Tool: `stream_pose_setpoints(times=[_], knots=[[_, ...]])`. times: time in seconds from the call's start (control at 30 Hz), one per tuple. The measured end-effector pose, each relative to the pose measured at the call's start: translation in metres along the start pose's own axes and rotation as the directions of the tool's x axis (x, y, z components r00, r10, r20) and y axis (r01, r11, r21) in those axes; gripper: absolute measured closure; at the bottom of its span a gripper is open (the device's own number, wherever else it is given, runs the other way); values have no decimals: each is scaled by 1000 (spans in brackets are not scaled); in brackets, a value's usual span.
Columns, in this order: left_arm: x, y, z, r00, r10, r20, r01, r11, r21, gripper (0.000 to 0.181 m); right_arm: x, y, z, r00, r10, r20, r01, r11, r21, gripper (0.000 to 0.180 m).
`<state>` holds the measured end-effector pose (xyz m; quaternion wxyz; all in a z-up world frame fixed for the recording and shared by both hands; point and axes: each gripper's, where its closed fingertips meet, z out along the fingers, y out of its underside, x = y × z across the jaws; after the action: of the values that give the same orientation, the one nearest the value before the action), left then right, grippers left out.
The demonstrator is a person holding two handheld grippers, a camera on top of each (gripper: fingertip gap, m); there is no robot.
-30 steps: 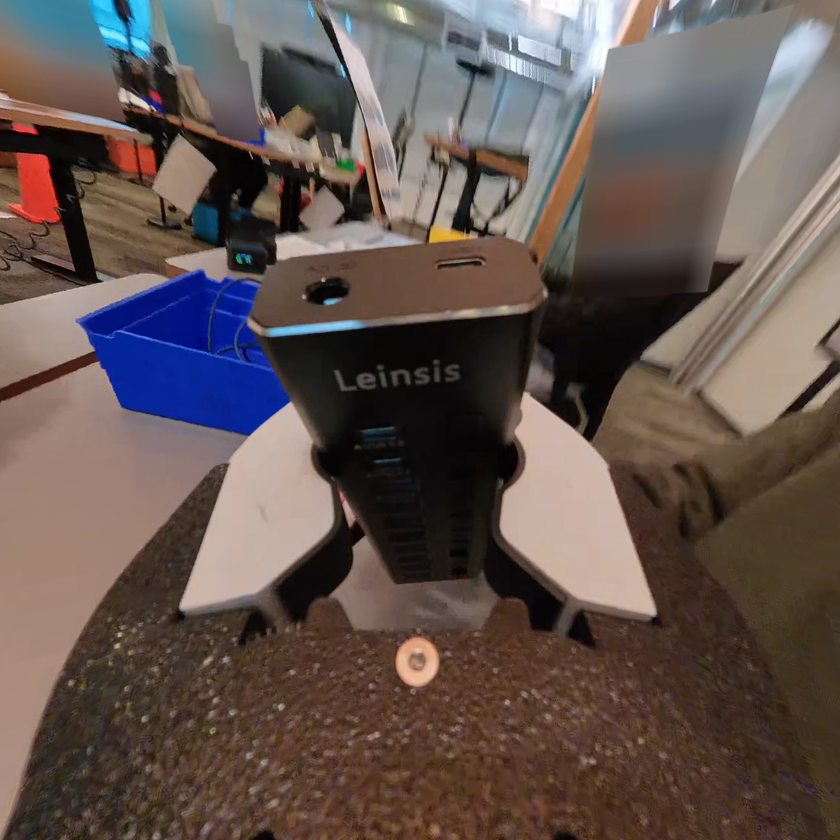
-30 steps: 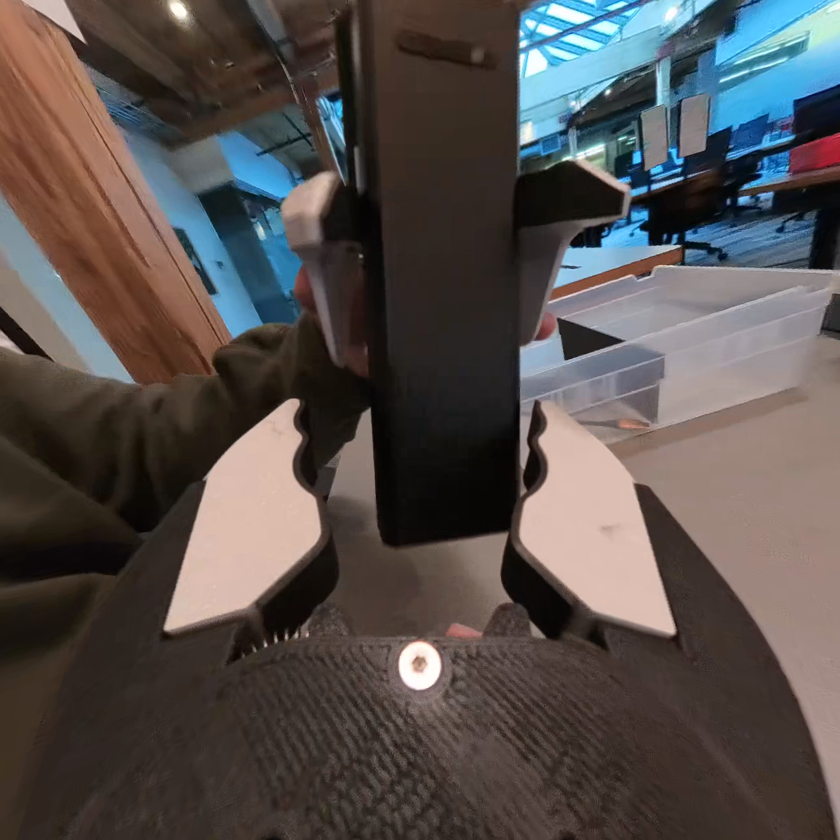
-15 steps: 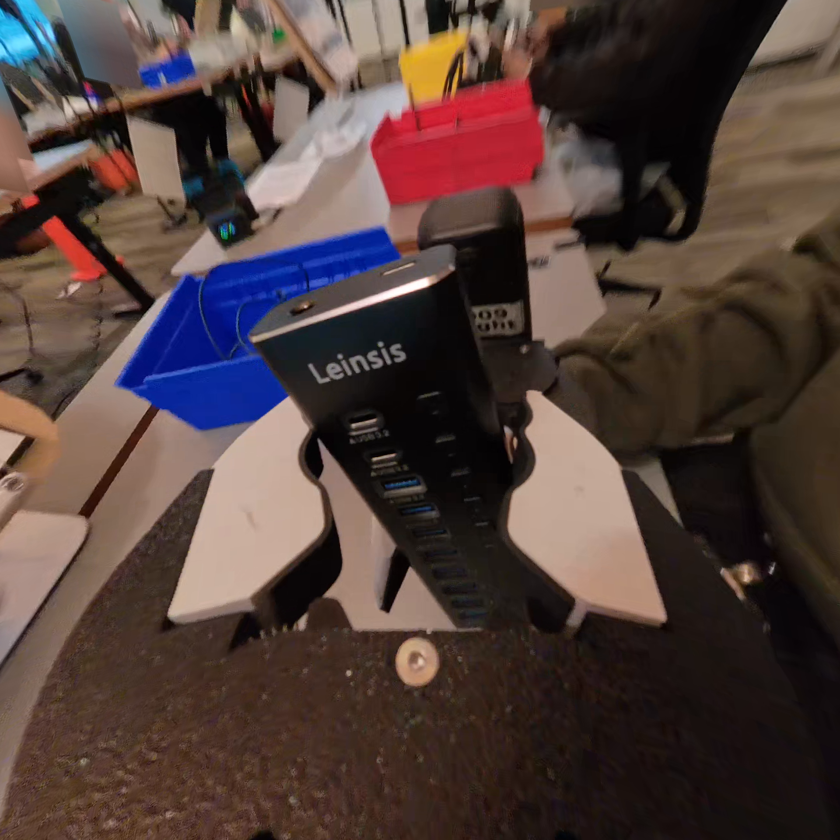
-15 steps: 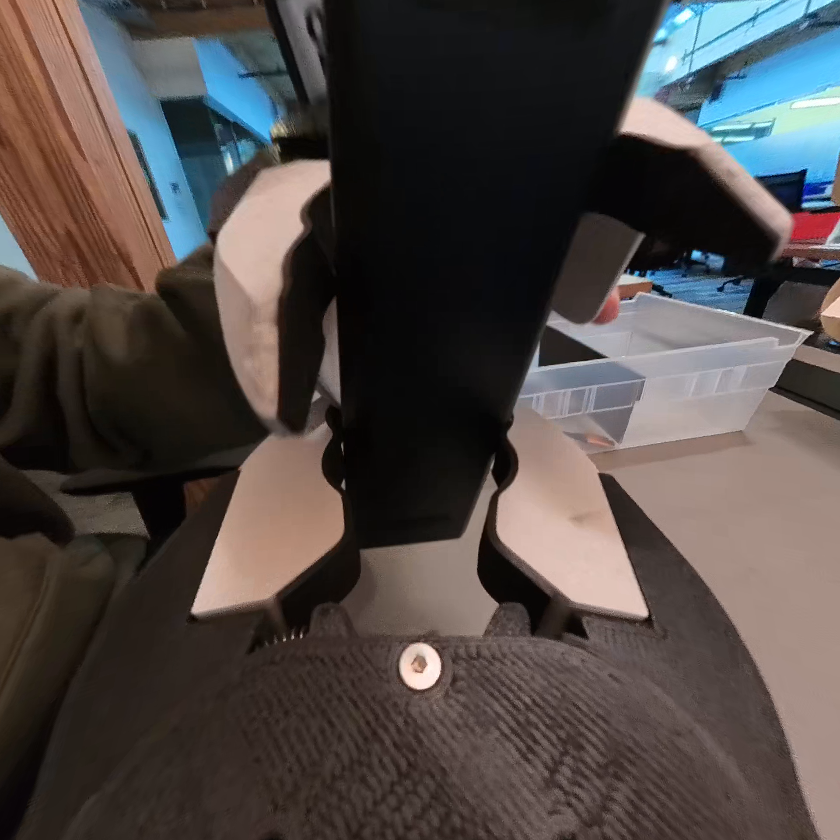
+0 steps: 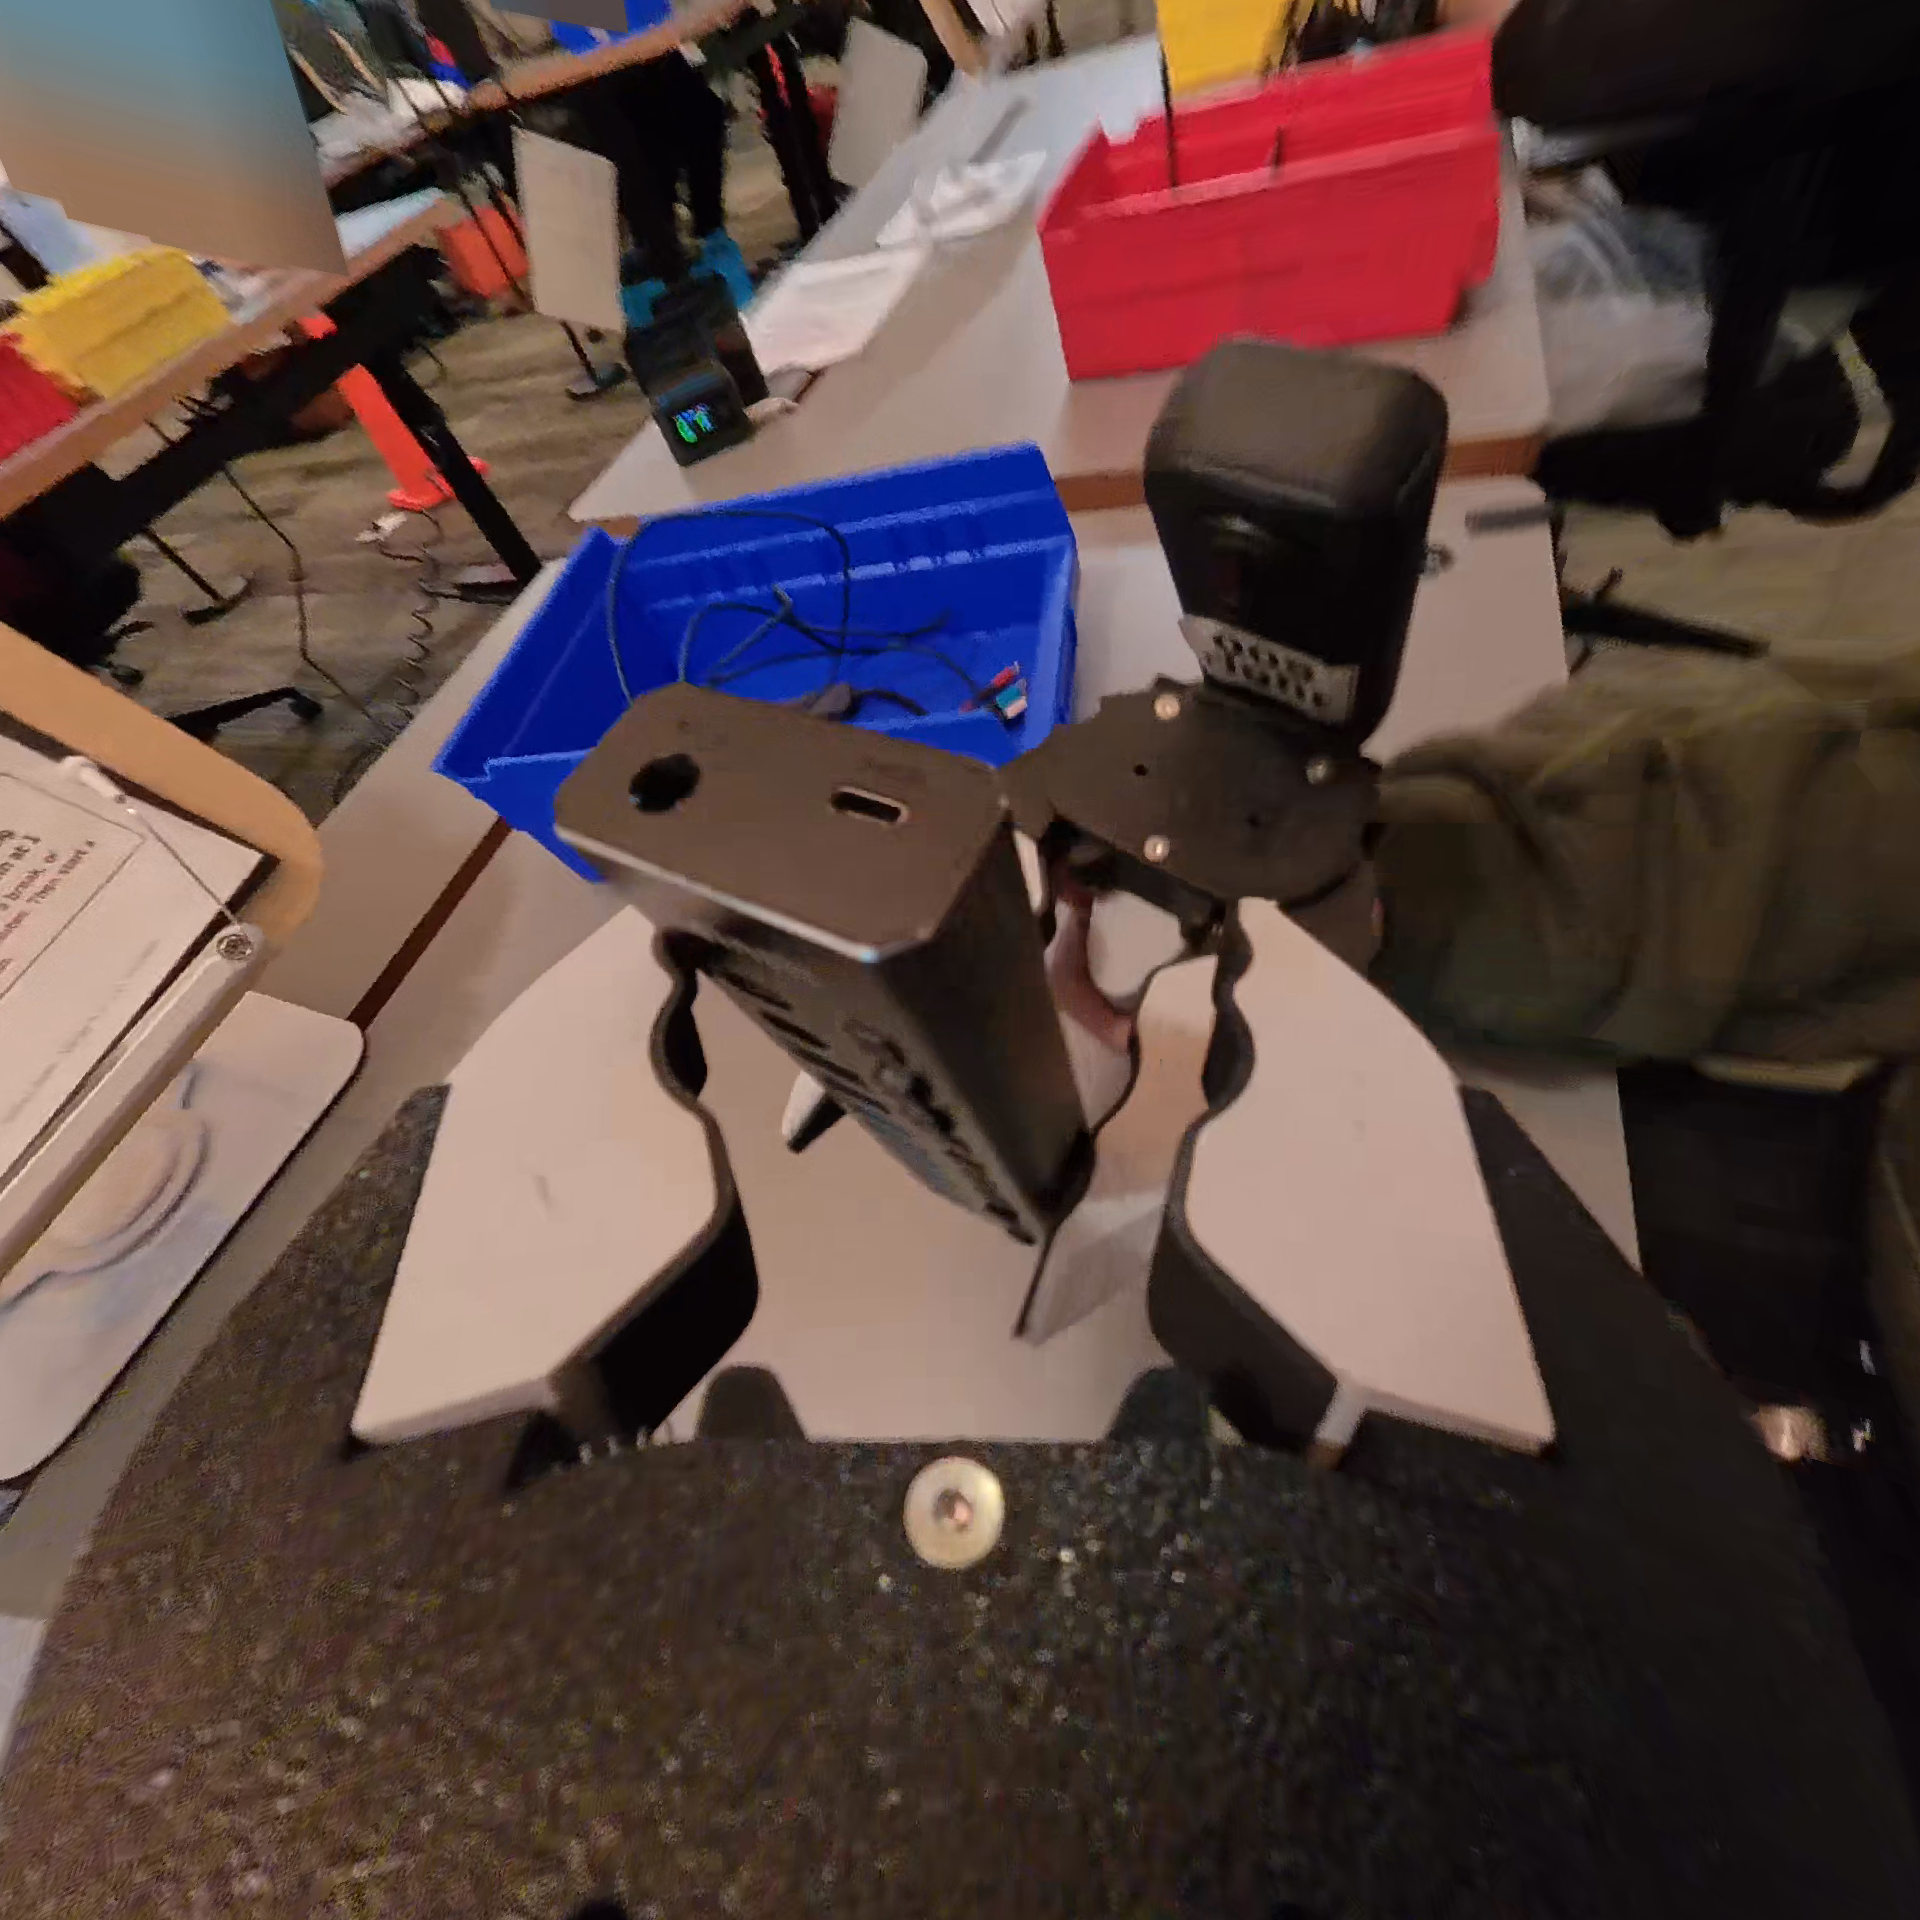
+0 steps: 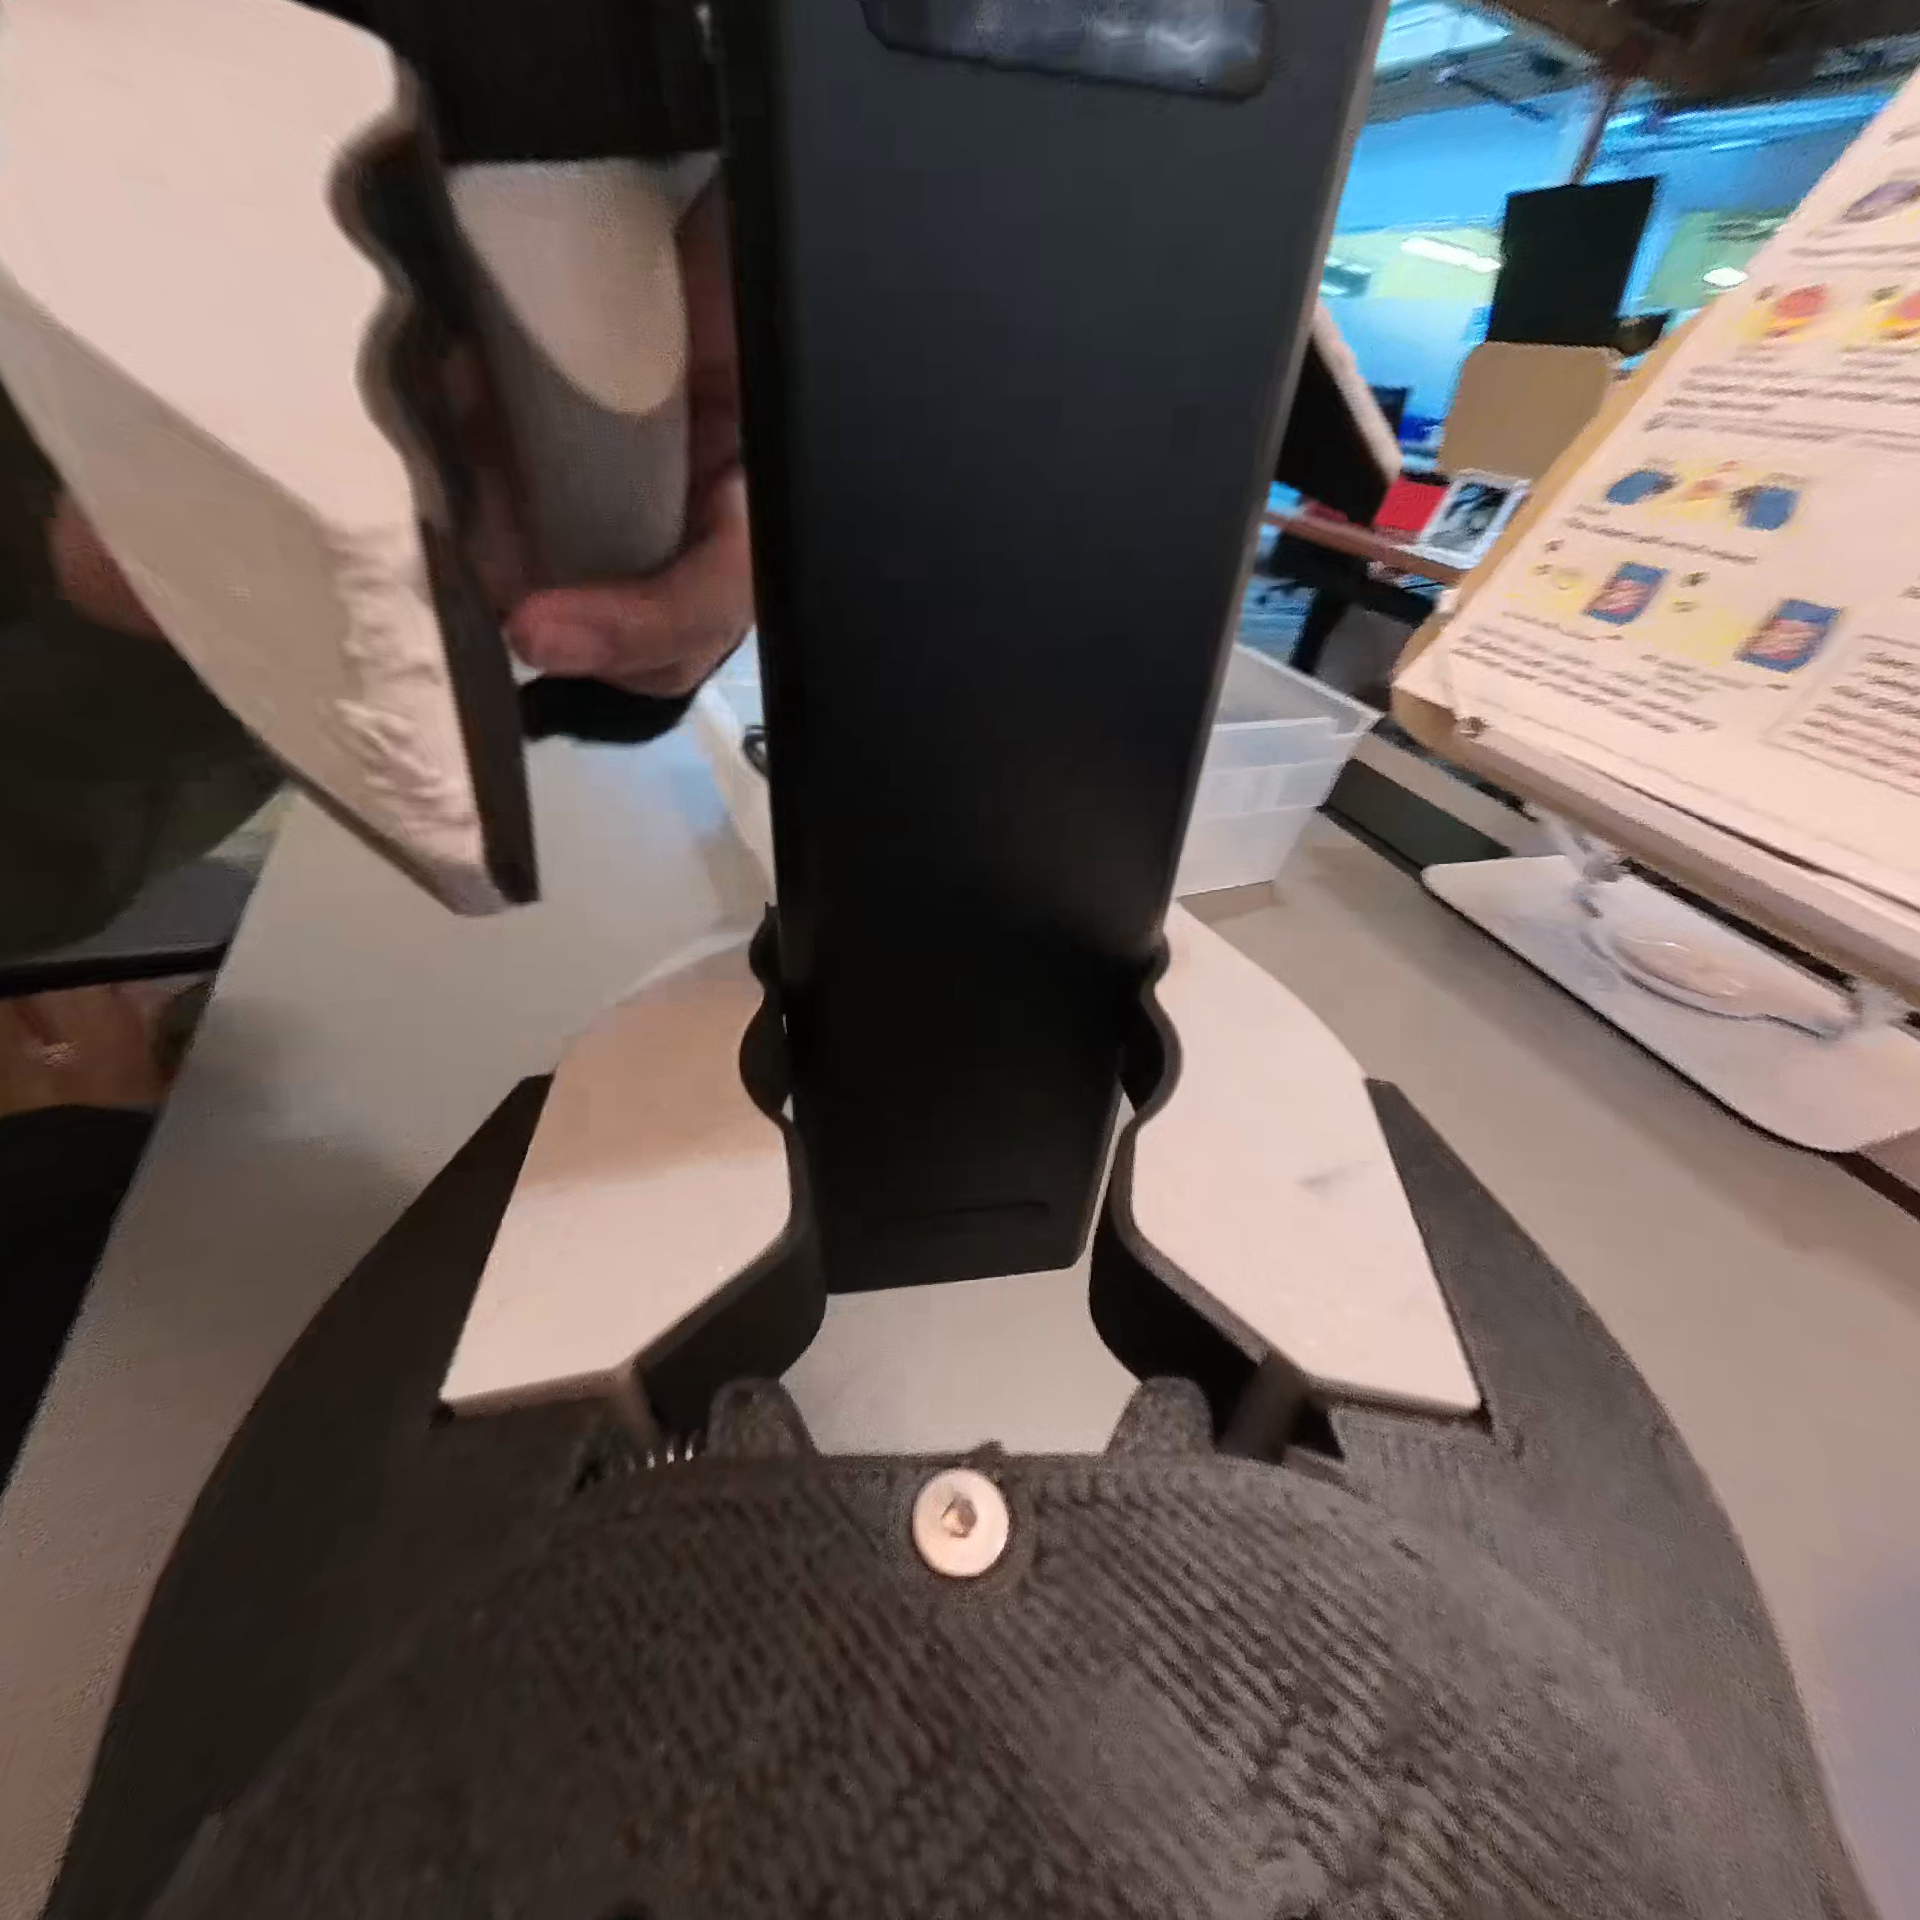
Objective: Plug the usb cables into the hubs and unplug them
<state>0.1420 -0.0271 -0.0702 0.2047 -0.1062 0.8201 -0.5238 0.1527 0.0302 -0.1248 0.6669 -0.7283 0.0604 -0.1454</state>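
A black USB hub (image 5: 800, 821) stands tilted between the fingers of my left gripper (image 5: 951, 987), which is open; its right finger is clear of the hub. The hub's end face, with a round socket and a small slot, points toward the camera. My right gripper (image 6: 961, 966) is shut on the hub's other end (image 6: 997, 520). In the left wrist view the right gripper's camera and mount (image 5: 1288, 520) show behind the hub. In the right wrist view one left finger (image 6: 208, 416) stands beside the hub. Black USB cables (image 5: 790, 623) lie in a blue bin (image 5: 935, 561).
A red bin (image 5: 1268, 239) sits farther back on the grey table (image 5: 997, 353). A clear plastic bin (image 6: 1268, 769) stands behind the hub. A printed sheet on a stand (image 6: 1714, 582) is at the right; it also shows in the left wrist view (image 5: 83, 914). A green sleeve (image 5: 1662, 862) is on the right. The grippers' ends are close to 8 centimetres from one another.
My right gripper closed on the hub's end. My left gripper, shut on the hub before, has opened and let it go. The hub has tilted and both views have swung.
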Motion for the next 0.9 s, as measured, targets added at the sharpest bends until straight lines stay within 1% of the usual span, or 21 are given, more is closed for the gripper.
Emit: stream_pose_setpoints(times=[0.1, 0.13, 0.17, 0.27, 0.33, 0.4, 0.47, 0.53, 0.63, 0.7, 0.8, 0.83, 0.9], knots=[[-6, -8, 5, 995, -65, 74, 60, 996, 64, 93, 13, 0, -1, 990, -65, -123, 61, 998, -31, 116], [-9, -9, 6, 993, -68, 95, 62, 996, 69, 100, 14, 1, -1, 987, -81, -136, 75, 996, -47, 116], [-15, -10, 5, 988, -73, 139, 64, 995, 71, 121, 14, 2, -1, 986, -94, -139, 87, 995, -52, 116], [-16, -7, 7, 989, -77, 123, 71, 996, 54, 122, 16, 4, -5, 986, -98, -133, 90, 994, -62, 117], [-12, -5, 6, 996, -68, 64, 63, 996, 69, 122, 13, 5, -11, 993, -88, -83, 84, 995, -61, 119], [-8, -5, 6, 996, -93, 8, 92, 992, 86, 123, 10, 4, -16, 994, -89, -55, 86, 994, -62, 119], [-1, -9, 7, 994, -95, -56, 101, 990, 103, 124, 4, 1, -19, 995, -99, -31, 98, 995, -28, 117], [4, -10, 10, 982, -143, -126, 154, 984, 85, 124, -2, -2, -22, 996, -86, -8, 86, 996, 16, 114], [12, -9, 18, 976, -111, -185, 120, 992, 41, 123, -3, -8, -31, 999, -31, -15, 31, 998, 52, 113], [18, -10, 25, 976, -92, -197, 95, 995, 2, 123, -4, -15, -37, 1000, -2, -22, 3, 997, 73, 107], [28, -12, 33, 970, -63, -234, 56, 998, -38, 123, -4, -18, -43, 997, -7, -72, 11, 998, 61, 100], [30, -12, 36, 967, -66, -244, 56, 997, -49, 123, -4, -19, -45, 996, -7, -85, 11, 998, 57, 100], [37, -15, 37, 957, -53, -285, 43, 998, -43, 124, -1, -20, -51, 994, 18, -109, -10, 997, 73, 115]])
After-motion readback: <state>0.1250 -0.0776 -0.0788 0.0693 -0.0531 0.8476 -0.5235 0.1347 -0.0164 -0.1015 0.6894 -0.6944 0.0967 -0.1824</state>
